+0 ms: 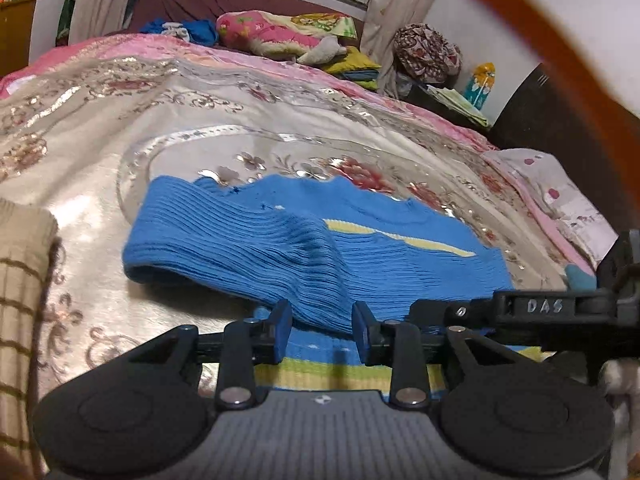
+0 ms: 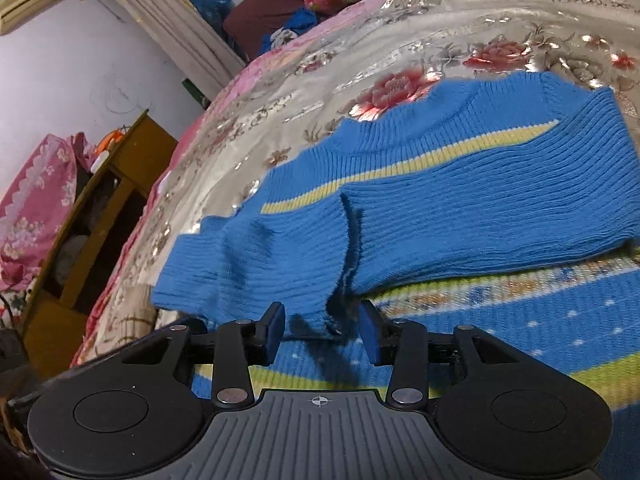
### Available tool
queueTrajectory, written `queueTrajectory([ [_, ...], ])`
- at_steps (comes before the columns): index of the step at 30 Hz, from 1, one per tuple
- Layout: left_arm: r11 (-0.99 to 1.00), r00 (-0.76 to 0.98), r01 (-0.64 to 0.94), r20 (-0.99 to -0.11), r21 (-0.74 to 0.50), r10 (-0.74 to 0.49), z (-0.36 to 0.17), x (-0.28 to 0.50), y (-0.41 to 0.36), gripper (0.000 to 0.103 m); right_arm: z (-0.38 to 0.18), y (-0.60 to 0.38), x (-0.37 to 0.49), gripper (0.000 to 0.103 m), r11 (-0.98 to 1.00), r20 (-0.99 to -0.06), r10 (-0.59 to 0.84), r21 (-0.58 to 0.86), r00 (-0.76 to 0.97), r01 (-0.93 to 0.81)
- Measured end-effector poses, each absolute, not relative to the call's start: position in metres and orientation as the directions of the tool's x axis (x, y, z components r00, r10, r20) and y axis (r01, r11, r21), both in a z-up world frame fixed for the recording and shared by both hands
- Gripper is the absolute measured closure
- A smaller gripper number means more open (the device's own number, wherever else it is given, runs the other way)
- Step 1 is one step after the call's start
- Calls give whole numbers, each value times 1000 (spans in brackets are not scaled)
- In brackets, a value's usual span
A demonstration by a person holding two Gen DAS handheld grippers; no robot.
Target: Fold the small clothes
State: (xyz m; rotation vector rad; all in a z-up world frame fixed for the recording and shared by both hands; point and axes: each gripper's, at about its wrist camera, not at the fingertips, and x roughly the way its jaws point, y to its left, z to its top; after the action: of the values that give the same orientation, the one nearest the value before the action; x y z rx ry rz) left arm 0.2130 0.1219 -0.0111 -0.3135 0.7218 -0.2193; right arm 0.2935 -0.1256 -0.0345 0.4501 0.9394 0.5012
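A small blue knit sweater [image 1: 304, 248] with a yellow stripe lies on the flowered bedspread [image 1: 120, 128], both sleeves folded in over its body. My left gripper [image 1: 322, 330] is open, its pads either side of the left sleeve's cuff. My right gripper [image 2: 322, 330] is open over the sweater [image 2: 440, 208], its pads either side of the right sleeve's cuff [image 2: 340, 300]. The right gripper's finger also shows in the left wrist view [image 1: 536, 306], just right of my left one. The patterned lower part of the sweater [image 2: 520, 320] lies under both grippers.
Pillows and bundled clothes [image 1: 276, 32] lie at the head of the bed. A wooden cabinet [image 2: 100, 208] stands left of the bed. A tan checked sleeve [image 1: 20, 300] is at the left edge. An orange band [image 1: 580, 60] crosses the top right.
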Motion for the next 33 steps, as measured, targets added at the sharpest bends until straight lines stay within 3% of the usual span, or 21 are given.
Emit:
queueTrajectory([
  [2, 940, 735, 90, -615, -330, -286, -11, 213, 121, 65, -34, -125, 297, 77, 779, -630, 606, 594, 486, -200],
  [3, 943, 736, 91, -617, -320, -280, -11, 213, 121, 63, -34, -125, 299, 90, 773, -627, 611, 604, 484, -194],
  [6, 951, 739, 92, -620, -295, -264, -10, 212, 121, 56, -29, -128, 301, 97, 762, -610, 621, 617, 492, -196],
  [20, 969, 768, 133, -595, -210, -235, 7, 228, 101, 48, 23, -177, 324, 98, 814, -561, 534, 542, 633, -206],
  [33, 969, 756, 170, -606, -182, -246, 4, 245, 79, 47, 59, -226, 339, 99, 845, -495, 460, 498, 737, -193],
])
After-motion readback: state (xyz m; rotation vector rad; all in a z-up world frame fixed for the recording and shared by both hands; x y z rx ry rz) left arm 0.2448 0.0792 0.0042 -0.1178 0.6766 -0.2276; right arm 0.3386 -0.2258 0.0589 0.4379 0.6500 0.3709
